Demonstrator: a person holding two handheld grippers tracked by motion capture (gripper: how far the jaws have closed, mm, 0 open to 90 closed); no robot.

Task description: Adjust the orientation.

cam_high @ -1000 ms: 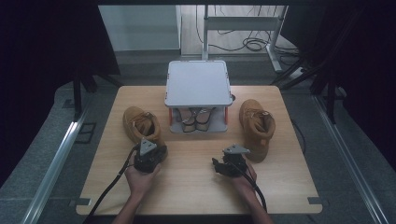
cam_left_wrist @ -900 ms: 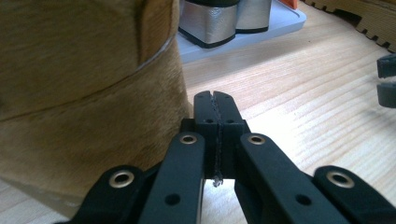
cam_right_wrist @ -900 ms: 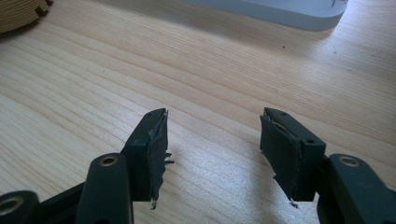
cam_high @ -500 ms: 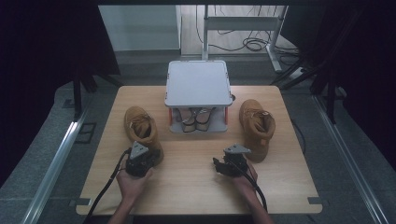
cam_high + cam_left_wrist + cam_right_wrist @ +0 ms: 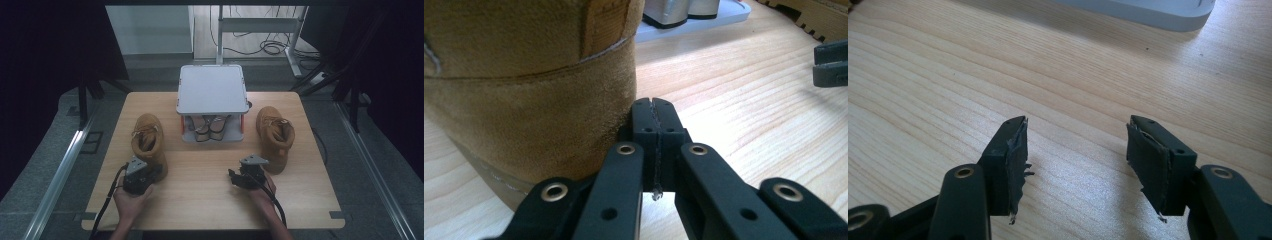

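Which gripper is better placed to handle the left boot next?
Left. The left gripper, jaws shut, sits right against the left boot heel; the right gripper hangs open over bare table.

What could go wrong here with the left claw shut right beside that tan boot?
The left claw is shut with nothing between its jaws, its tip against the heel of the left boot. Pressed on like that, it would likely shove or tip the boot rather than grip it. A shoved boot could slide toward the grey rack. The right claw is open over bare table, away from the right boot, so it couldn't steady anything.
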